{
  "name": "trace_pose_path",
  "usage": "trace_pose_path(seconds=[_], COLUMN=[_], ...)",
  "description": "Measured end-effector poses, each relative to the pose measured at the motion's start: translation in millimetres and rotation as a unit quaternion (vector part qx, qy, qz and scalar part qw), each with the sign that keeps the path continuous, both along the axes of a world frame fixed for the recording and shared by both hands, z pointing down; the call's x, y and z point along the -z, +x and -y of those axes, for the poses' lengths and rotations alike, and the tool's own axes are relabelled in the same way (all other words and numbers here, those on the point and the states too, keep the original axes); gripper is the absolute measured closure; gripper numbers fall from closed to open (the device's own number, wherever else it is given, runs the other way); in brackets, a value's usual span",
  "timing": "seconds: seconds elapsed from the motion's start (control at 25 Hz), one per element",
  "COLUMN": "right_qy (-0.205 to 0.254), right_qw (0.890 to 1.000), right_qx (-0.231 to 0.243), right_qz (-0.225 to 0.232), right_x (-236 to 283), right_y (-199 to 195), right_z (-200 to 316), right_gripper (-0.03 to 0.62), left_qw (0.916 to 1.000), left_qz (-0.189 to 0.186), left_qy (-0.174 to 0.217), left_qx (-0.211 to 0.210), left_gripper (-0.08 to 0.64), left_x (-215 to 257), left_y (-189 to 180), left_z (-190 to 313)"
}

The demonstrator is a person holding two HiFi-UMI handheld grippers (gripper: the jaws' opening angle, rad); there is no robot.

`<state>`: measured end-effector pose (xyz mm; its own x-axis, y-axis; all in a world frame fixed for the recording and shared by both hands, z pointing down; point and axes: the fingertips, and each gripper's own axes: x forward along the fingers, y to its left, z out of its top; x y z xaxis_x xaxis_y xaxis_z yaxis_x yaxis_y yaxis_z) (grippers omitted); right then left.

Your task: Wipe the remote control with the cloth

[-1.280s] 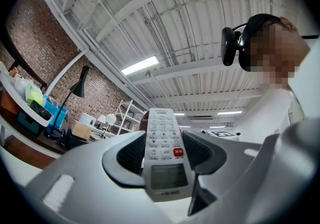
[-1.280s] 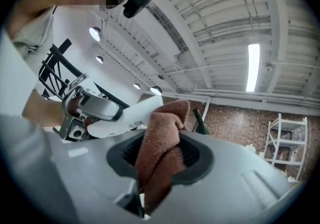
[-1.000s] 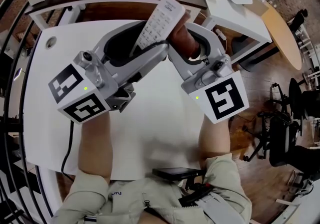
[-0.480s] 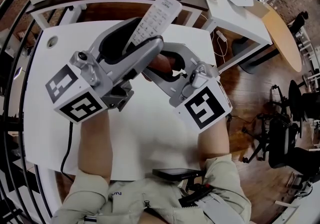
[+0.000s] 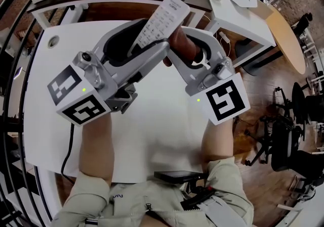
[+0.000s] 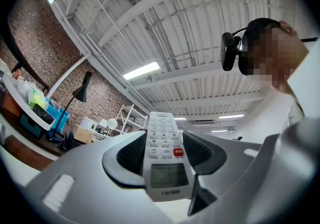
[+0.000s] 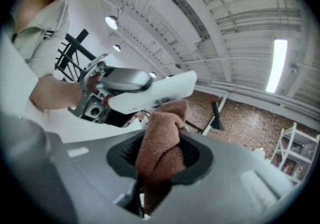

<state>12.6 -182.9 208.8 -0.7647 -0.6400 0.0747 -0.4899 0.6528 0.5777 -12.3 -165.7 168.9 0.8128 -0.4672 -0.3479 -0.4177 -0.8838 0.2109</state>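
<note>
**Left gripper** (image 6: pixel 163 154): jaws moderately apart, clamped on the lower end of the one white remote control (image 6: pixel 161 127). The remote rises tilted toward the upper centre of the head view, above the white table (image 5: pixel 152 135).

**Right gripper** (image 7: pixel 159 160): jaws narrower, pinching the one bunched reddish-brown cloth (image 7: pixel 161 138), whose top lies against the remote's edge.

**Count:** two grippers, one remote, one cloth.

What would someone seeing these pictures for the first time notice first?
A white remote control stands out, held tilted above the white table with its lower end clamped in the left tongs. Right beside it, the right tongs grip a bunched reddish-brown cloth, whose top meets the remote's edge.
</note>
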Motion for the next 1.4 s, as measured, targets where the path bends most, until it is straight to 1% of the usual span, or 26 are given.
trace_pose_path(seconds=[0.08, 0.16, 0.24, 0.36, 0.64, 0.8, 1.04, 1.2, 1.32, 1.4], right_qy=[0.0, 0.003, 0.002, 0.002, 0.008, 0.015, 0.017, 0.014, -0.001, -0.009], right_qw=[0.997, 0.992, 0.988, 0.987, 0.994, 0.996, 0.999, 1.0, 0.998, 0.996], right_qx=[-0.039, -0.064, -0.075, -0.073, -0.039, -0.019, -0.01, -0.003, 0.01, 0.028], right_qz=[0.066, 0.11, 0.137, 0.143, 0.103, 0.084, 0.049, 0.002, -0.057, -0.09], right_x=[17.7, 28.4, 33.2, 35.0, 25.9, 20.7, 7.9, -4.0, -20.9, -32.7], right_y=[14.6, 29.1, 40.7, 41.9, 13.3, -3.3, -17.1, -22.9, -28.3, -35.6], right_z=[10.6, 18.9, 23.6, 23.2, 13.8, 7.0, 2.3, -2.0, -8.9, -15.2], right_gripper=[0.479, 0.479, 0.479, 0.479, 0.479, 0.479, 0.479, 0.479, 0.479, 0.479], left_qw=[1.0, 0.9999, 0.9996, 0.9991, 0.9985, 0.999, 0.9998, 0.9999, 0.9995, 0.9988], left_qz=[0.004, 0.009, 0.018, 0.028, 0.035, 0.03, 0.018, 0.011, 0.013, 0.015], left_qy=[0.001, 0.003, 0.005, 0.007, 0.011, 0.009, 0.001, 0.0, 0.005, 0.007], left_qx=[-0.007, -0.014, -0.021, -0.031, -0.04, -0.032, -0.011, 0.007, 0.029, 0.045], left_gripper=[0.316, 0.316, 0.316, 0.316, 0.316, 0.316, 0.316, 0.316, 0.316, 0.316], left_x=[-0.5, -2.2, -4.3, -6.3, -7.1, -5.7, -4.1, -2.7, -2.2, -3.5], left_y=[2.8, 6.8, 12.7, 20.3, 26.3, 21.7, 12.7, 6.6, 1.3, -3.2], left_z=[-2.2, -3.9, -5.7, -8.8, -12.5, -10.1, -4.0, -0.1, 3.5, 6.5])
